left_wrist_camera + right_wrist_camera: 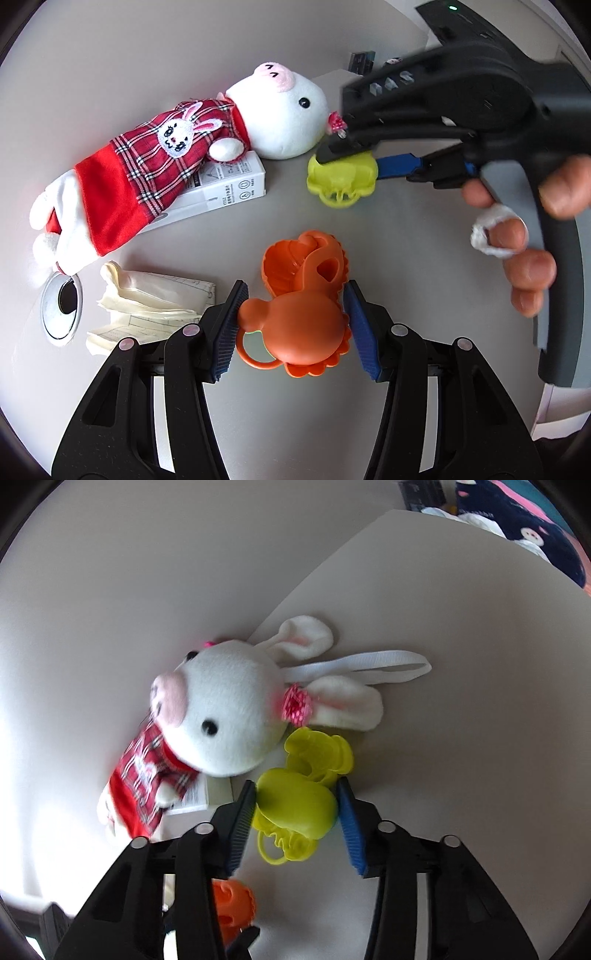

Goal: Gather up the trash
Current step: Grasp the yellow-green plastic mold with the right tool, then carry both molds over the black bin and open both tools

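On the pale grey tabletop point(295, 229) we see the left gripper point(293, 325) with its two blue ribbed pads pressed against either side of an orange moulded plastic toy point(301, 314), a rounded piece with a scalloped edge and a small ring at its lower left. The right gripper point(295, 812) has its own blue pads clamped on a yellow-green plastic toy of the same kind point(299, 805); from the left wrist view that yellow-green toy point(341, 177) sits just beyond the orange one, with the person's right hand point(532, 236) wrapped around the grey handle and a bit of white tissue tucked between two of its fingers. Just beside the yellow-green toy lies a white plush rabbit in a red plaid dress point(177, 147), its head close to the gripped toy and its body resting across a white cardboard box with printed symbols point(229, 188). Near the left gripper's left finger we see crumpled cream-coloured paper point(147, 306), and further left a round metal cable grommet point(61, 310) set into the table. Whether either toy is lifted off the surface we cannot tell.
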A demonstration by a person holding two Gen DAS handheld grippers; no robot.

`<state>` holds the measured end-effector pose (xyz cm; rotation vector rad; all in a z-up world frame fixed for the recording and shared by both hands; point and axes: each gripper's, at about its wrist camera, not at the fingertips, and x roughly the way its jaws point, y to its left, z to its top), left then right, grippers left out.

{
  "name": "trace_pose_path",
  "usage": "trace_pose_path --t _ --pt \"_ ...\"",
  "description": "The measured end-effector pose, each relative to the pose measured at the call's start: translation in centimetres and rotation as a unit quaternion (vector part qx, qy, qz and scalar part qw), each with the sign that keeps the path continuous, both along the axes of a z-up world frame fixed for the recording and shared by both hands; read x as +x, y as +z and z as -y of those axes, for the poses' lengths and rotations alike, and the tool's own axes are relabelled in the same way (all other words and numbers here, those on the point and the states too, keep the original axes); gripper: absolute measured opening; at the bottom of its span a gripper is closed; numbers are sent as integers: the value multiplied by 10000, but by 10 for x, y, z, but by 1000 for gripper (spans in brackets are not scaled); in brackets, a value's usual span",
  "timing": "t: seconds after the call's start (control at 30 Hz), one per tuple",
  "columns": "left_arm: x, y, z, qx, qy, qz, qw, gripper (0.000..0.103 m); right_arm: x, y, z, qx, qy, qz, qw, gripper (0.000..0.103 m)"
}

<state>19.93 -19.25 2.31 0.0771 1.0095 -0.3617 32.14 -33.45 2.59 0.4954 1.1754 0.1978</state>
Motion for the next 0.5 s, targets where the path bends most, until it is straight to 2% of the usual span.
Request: trace_pose_path --t 0.03,0.1,0.2,0.5 --pt "1 1 4 -1 -1 3 10000 53 -4 1 2 35 15 20 10000 43" --pt "9 5 9 5 -31 18 10000 53 -16 4 10 105 37 62 9999 35" --pt "4 13 17 -2 -105 75 9999 53 -31 12 22 196 72 156 9997 30" --pt "-24 35 44 -105 -286 107 9995 53 -94 41 75 577 -112 567 9967 29"
